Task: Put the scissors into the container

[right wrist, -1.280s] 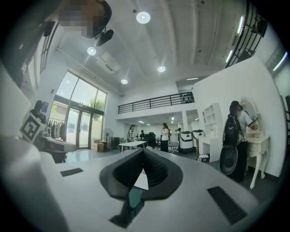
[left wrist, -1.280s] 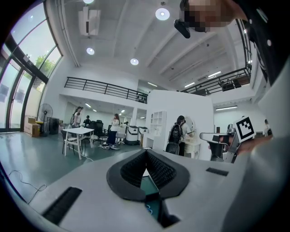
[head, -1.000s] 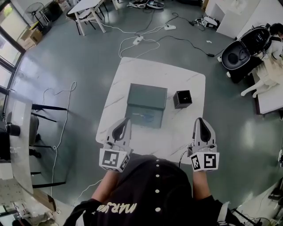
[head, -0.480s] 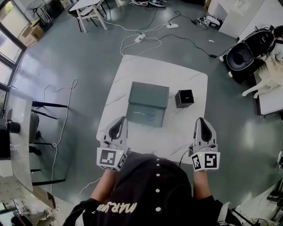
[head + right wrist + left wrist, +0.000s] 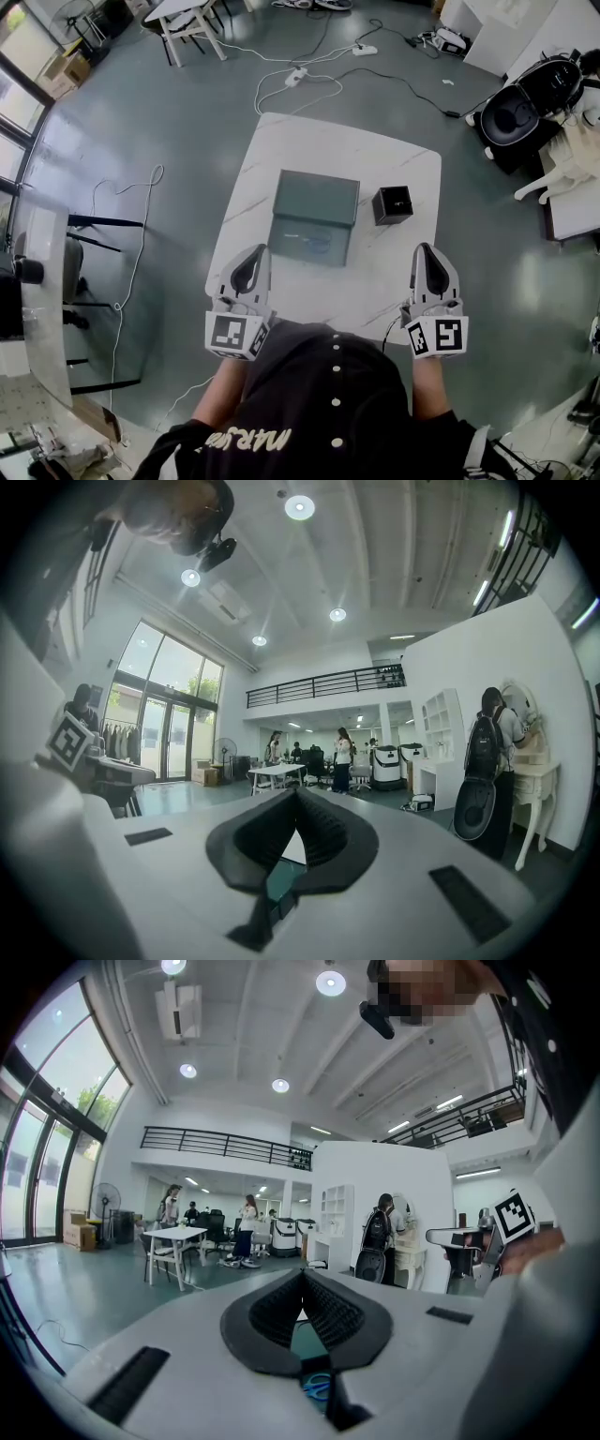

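The scissors [image 5: 316, 244] are lying on the lighter front half of a flat green case [image 5: 317, 199] in the middle of the white table [image 5: 394, 159], and the left gripper [image 5: 255, 255] is sitting nearer to them than the right gripper [image 5: 425, 253] is. From the left gripper they are lying just ahead and a little toward the table's centre, and the left gripper view is catching their blue handles [image 5: 319, 1387] low in the notch under its jaws. The right gripper is hanging well off to the other side. Their long axis seems to be running side to side across the case rather than toward the person, though they are showing too small to be sure. Both grippers are hovering over the near edge of the table with their jaws pressed together, and nothing is sitting between either pair. A small open black box [image 5: 392, 204] is standing just right of the case, ahead of the right gripper and a little inward. If the box is the container meant, the scissors are lying outside it, a short way to its left — if the case is, they are already resting in its open half, and which it is I am not able to tell.
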